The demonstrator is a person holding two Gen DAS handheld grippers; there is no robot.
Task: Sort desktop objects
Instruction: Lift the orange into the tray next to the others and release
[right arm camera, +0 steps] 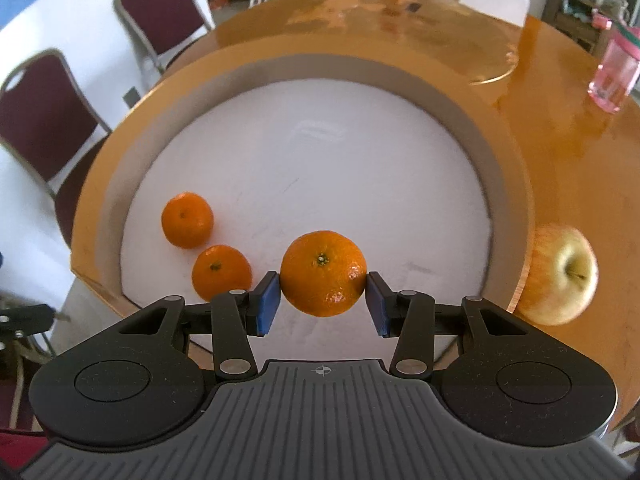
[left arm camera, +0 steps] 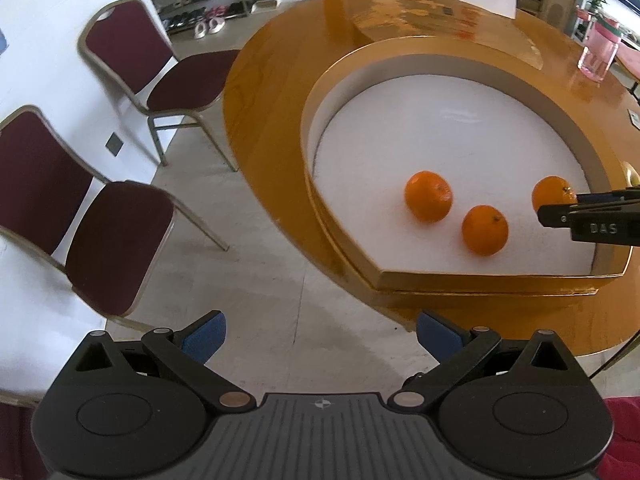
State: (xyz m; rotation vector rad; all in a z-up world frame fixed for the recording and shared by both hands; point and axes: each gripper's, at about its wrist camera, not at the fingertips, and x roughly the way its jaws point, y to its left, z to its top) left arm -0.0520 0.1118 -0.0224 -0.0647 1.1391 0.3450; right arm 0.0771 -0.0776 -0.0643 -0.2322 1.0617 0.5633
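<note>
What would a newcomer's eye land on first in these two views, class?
First, the mandarin between the blue pads of the right claw, just above the white floor of the gold-rimmed tray. Next, two more mandarins lying in the tray to its left, and a yellow-red apple outside the rim on the wooden table. The left claw hangs open over the floor.

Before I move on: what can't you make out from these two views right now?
- Right gripper: pads flank the tangerine; whether it is gripped or resting on the tray is unclear.
- Apple: blurred, its left side hidden behind the tray wall in the right wrist view.
- Third tangerine: partly hidden by the right gripper in the left wrist view.
</note>
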